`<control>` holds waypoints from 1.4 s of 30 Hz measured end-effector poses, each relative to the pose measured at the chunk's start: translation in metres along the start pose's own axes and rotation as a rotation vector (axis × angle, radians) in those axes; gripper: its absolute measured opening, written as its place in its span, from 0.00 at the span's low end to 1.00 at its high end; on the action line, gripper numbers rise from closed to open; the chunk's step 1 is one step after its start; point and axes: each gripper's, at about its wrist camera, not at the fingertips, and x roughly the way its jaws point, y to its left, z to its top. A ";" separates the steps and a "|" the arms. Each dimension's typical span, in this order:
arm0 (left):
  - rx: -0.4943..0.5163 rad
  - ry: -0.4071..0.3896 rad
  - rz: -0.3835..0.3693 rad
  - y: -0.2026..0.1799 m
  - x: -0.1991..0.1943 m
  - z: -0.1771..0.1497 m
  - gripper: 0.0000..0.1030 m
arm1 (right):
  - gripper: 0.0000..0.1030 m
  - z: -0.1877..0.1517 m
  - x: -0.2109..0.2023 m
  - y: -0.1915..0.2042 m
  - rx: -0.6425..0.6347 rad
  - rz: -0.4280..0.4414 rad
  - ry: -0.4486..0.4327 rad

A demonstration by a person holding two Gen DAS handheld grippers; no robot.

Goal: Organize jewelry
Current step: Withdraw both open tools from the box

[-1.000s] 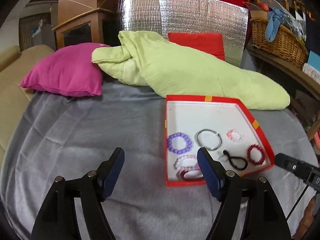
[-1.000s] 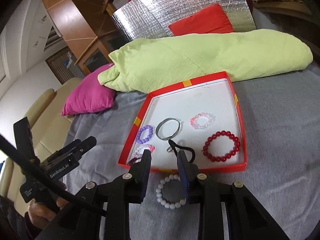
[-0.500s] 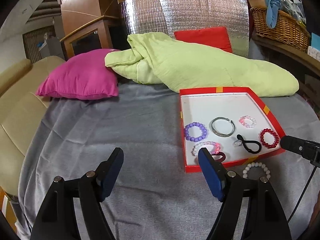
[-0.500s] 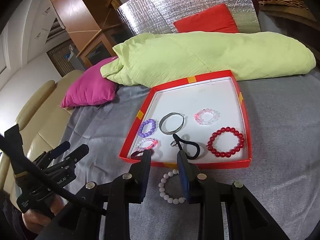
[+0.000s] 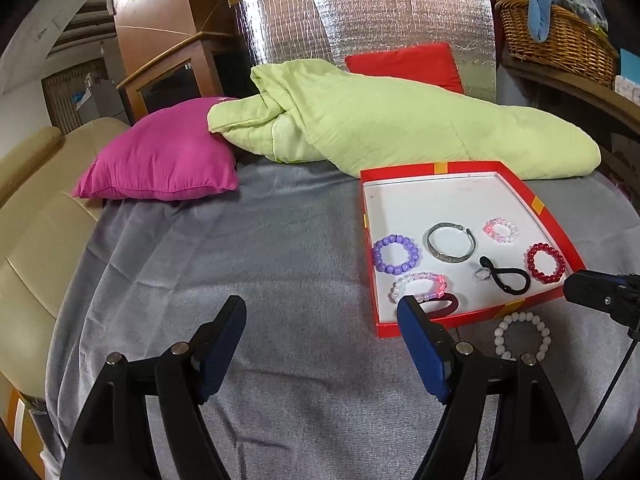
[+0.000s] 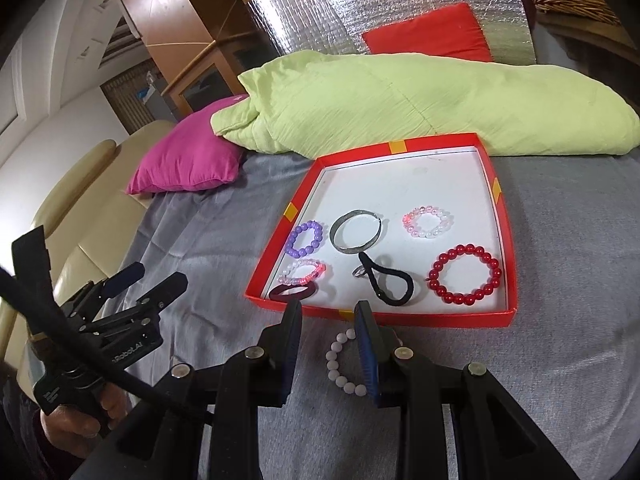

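Evidently unsorted, the white beaded bracelet (image 6: 344,364) lies below the shallow red cardboard tray (image 6: 505,216); right gripper (image 6: 329,322) half-spread over it, left gripper (image 5: 320,314) released wide.

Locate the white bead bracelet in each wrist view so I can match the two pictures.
Left wrist view: white bead bracelet at lower right, on the grey cover just outside the red tray's near wall.
Right wrist view: white bead bracelet at bottom centre, partly behind the right gripper's finger.
Shared landmark: the red tray's near wall.
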 end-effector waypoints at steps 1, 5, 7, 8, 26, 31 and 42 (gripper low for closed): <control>0.000 0.002 0.003 0.000 0.000 0.000 0.76 | 0.29 0.000 0.000 0.000 -0.002 -0.001 0.001; 0.000 0.013 0.010 0.000 0.003 0.000 0.76 | 0.29 -0.001 0.001 0.001 -0.008 -0.002 0.008; 0.000 0.020 0.015 0.001 0.005 0.000 0.76 | 0.29 -0.001 0.001 0.000 -0.008 -0.003 0.011; 0.000 0.023 0.019 0.000 0.006 -0.001 0.76 | 0.29 -0.001 0.001 0.000 -0.008 -0.004 0.012; -0.050 0.027 0.086 0.011 0.002 -0.002 0.76 | 0.29 -0.003 -0.001 -0.001 -0.019 0.009 0.021; -0.123 0.044 0.101 0.027 -0.012 -0.025 0.76 | 0.29 -0.007 0.009 0.000 -0.007 0.006 0.003; -0.113 0.026 0.107 0.037 -0.024 -0.042 0.77 | 0.29 -0.048 -0.015 0.010 -0.012 -0.083 0.003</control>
